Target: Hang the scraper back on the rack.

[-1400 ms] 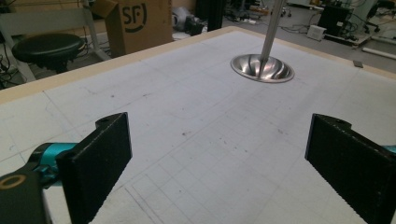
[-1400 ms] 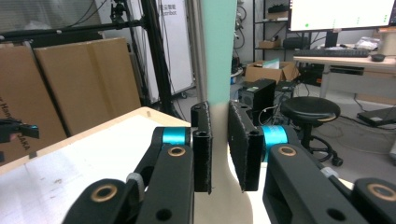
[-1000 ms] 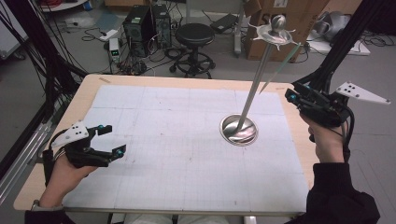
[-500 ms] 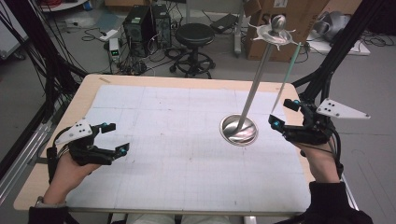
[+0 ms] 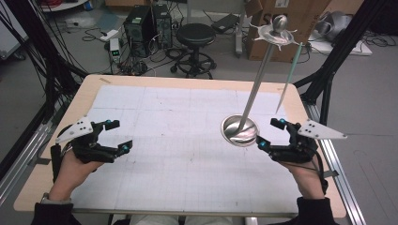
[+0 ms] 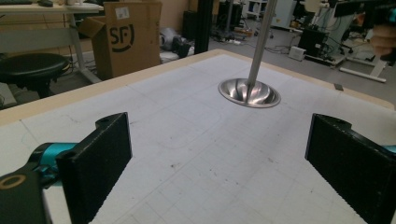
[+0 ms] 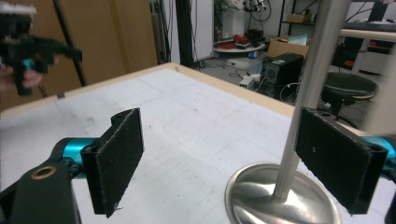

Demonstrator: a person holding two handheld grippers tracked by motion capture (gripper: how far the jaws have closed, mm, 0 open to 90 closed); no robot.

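Note:
A shiny metal stand rests its round base [image 5: 240, 130] on the white gridded mat [image 5: 178, 154], right of centre. Its pole [image 5: 257, 79] rises to a spiky disc and knob [image 5: 277, 28]. A thin pale rod [image 5: 288, 77] slants down beside the pole. My right gripper [image 5: 270, 133] is open just right of the base, its jaws pointing left. In the right gripper view the pole [image 7: 310, 93] and base [image 7: 280, 200] stand close in front of the open right gripper [image 7: 222, 140]. My left gripper [image 5: 119, 136] is open over the mat's left side, with nothing between its jaws; the base [image 6: 250, 93] lies far ahead of it.
The wooden table [image 5: 187, 79] ends close behind the stand. Behind the table are a black stool [image 5: 195, 35], a computer tower [image 5: 148, 23] and a cardboard box [image 5: 309, 18]. Black frame posts [image 5: 338, 61] rise at the right, cables at the left.
My right gripper has dropped and come left toward the stand's base, from beside the table's right edge. My left gripper has shifted slightly forward and stays open.

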